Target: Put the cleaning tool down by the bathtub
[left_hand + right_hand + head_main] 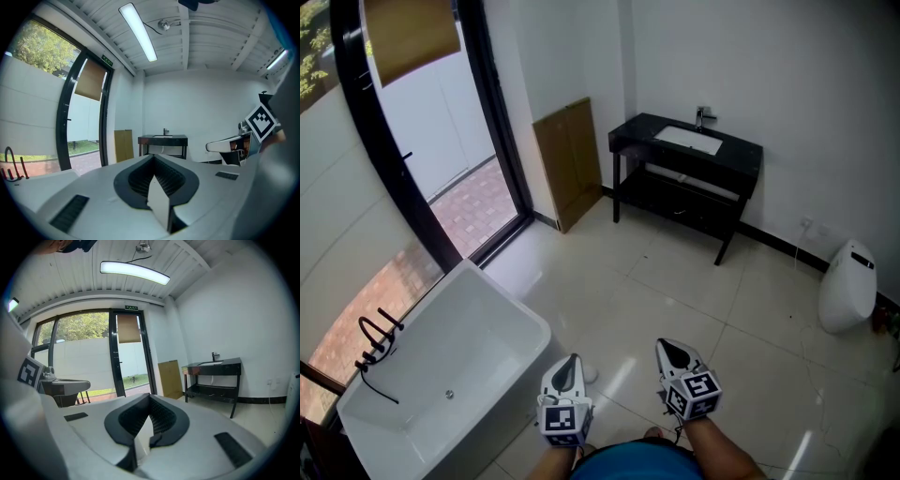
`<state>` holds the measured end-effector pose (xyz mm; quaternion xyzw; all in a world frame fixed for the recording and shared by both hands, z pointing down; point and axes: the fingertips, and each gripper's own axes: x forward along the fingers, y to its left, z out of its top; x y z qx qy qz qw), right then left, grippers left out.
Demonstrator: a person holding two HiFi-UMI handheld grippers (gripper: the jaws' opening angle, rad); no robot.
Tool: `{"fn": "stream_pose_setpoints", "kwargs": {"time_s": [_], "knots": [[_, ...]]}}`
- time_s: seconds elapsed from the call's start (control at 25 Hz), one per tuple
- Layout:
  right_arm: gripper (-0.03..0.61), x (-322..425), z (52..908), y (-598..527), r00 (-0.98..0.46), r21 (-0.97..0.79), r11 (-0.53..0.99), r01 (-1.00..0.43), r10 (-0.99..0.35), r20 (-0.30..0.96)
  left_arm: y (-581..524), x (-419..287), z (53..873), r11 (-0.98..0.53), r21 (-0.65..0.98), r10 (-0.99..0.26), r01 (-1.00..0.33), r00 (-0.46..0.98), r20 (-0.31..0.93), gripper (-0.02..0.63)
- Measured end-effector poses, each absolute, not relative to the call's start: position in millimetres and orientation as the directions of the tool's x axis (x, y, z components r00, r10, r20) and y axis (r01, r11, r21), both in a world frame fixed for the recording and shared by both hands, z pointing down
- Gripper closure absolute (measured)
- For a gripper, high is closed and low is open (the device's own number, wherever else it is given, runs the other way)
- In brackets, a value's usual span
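The white bathtub (508,302) stands at the lower left of the head view, a black tap (379,341) on its near-left rim. My left gripper (572,360) hovers over the tiled floor just right of the tub's corner, jaws shut with nothing in them. Beside it, my right gripper (668,348) is also shut and empty. Each gripper view looks level across the room: the left gripper (153,161) sees the right one (233,146), and the right gripper (150,400) sees the left one (65,385). I see no cleaning tool in any view.
A black vanity with a white basin (686,150) stands against the far wall. A brown board (570,159) leans by the black-framed glass door (441,141). A white toilet (848,286) sits at the right. A small white object (590,373) lies by the left gripper.
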<state>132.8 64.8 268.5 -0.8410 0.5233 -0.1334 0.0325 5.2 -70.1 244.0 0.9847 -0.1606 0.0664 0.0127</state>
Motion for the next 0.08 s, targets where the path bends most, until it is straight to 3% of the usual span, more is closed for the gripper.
{"fn": "stream_pose_setpoints", "kwargs": {"time_s": [0.08], "knots": [[0.578,131.6,269.7,62.8,0.421,-0.186,-0.455,-0.871,-0.886,0.195,-72.7,3.2,243.2,-0.949,0.002,-0.313,-0.316,0.94,0.137,0.611]]}}
